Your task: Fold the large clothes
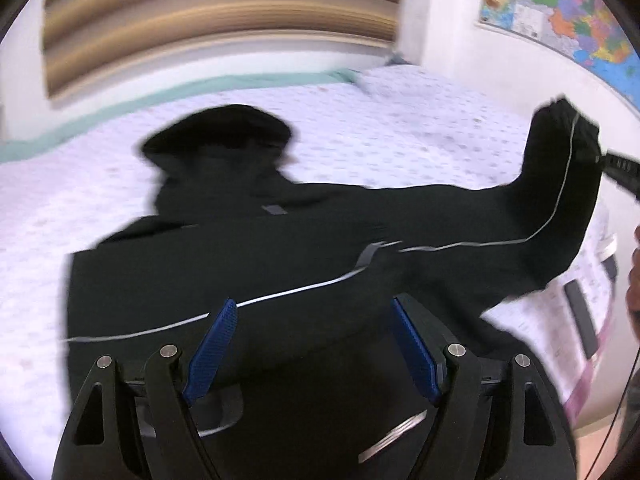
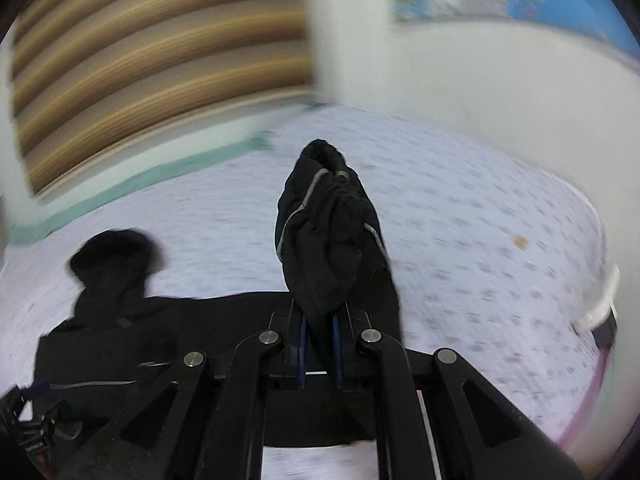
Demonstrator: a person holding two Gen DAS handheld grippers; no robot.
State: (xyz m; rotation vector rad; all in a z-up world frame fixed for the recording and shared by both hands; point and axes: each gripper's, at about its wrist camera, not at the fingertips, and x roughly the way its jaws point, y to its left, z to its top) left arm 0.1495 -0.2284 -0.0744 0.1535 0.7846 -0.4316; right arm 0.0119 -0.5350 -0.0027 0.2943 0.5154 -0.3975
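Right gripper [image 2: 318,336]: clamps bunched sleeve [image 2: 328,232] of black hooded jacket [image 1: 248,264].
Left gripper [image 1: 312,344]: wide, empty.
Risk: thick cuff slips free mid-fold.

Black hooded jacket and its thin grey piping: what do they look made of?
Black hooded jacket: apparently soft matte woven or knit fabric; it bunches limply where the right gripper pinches its sleeve. Thin grey piping: pale, slightly shiny, possibly reflective trim; blur leaves this open.

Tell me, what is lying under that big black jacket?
Under the black jacket lies a pale, dotted bedsheet, showing all around it. Whatever is directly beneath the cloth is covered. The right tool holds one sleeve lifted above the sheet.
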